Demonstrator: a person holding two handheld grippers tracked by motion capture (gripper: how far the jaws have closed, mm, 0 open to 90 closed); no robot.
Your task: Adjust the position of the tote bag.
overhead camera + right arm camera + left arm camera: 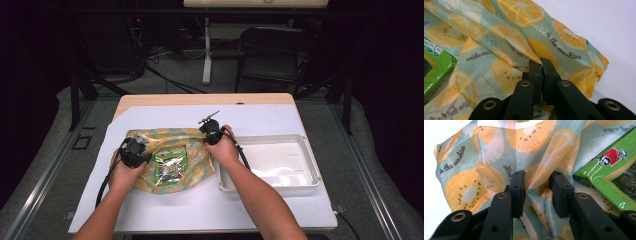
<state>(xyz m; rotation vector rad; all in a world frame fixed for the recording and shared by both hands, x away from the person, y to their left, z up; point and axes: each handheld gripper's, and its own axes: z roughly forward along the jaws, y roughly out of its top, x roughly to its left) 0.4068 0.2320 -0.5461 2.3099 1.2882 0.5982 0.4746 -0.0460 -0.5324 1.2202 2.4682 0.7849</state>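
My right gripper clamped on a fold of the fruit-print cloth, my left gripper with jaws apart around a bunched ridge of it, cloth spread on the white table, green packet lying on it, beside the white tray.

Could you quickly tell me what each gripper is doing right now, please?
Left gripper: part open, a fold of the fruit-print bag between its jaws, not yet clamped.
Right gripper: shut on the fruit-print bag's edge.

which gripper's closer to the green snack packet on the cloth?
Left. The left gripper sits just beside the green packet, its jaws around a fold of the fruit-print cloth. The right gripper pinches the cloth's far right edge, farther away.
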